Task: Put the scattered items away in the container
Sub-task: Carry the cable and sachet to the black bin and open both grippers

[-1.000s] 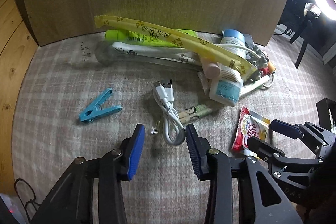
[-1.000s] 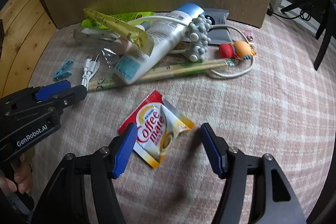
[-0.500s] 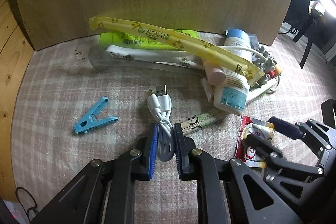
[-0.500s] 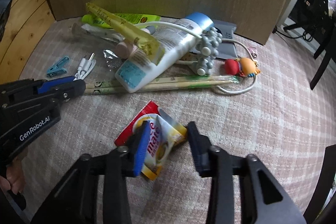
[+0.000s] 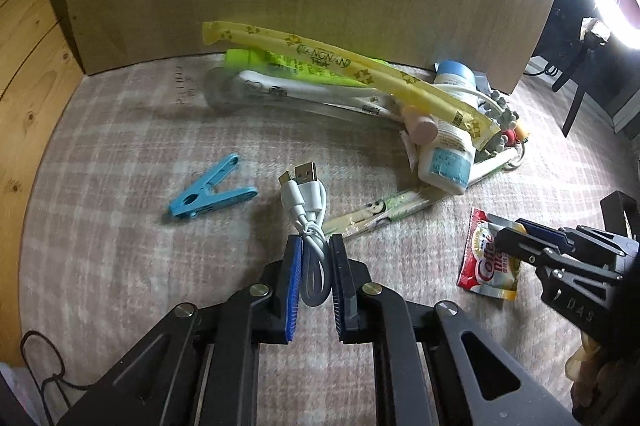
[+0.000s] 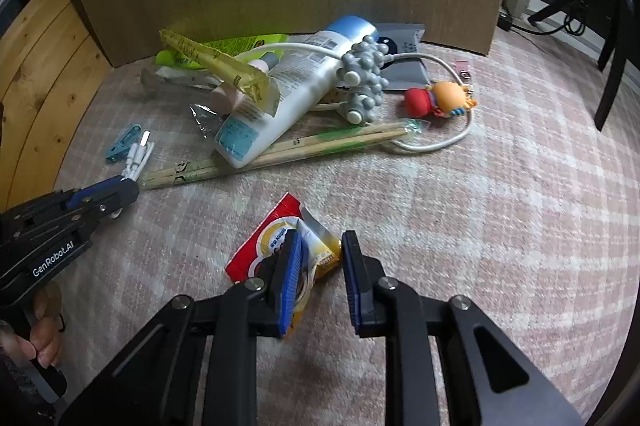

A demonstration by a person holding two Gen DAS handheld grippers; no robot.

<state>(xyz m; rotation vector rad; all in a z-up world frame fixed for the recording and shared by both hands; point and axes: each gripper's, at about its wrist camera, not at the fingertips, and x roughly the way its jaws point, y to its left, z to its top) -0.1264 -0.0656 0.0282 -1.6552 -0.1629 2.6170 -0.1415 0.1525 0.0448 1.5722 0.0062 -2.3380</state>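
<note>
1. Left gripper (image 5: 314,280) has its jaws drawn in tight on the looped end of the white USB cable (image 5: 306,202); the plugs trail forward on the checked cloth (image 5: 120,154).
2. Right gripper (image 6: 320,280) has narrowed around the Coffee-mate sachet (image 6: 276,246): the left pad presses it, the right pad stands just clear.
3. No container shows in either view.
4. Judged step: picking up both items. Next, the right jaws should finish closing, then both lift and carry towards the container.
</note>
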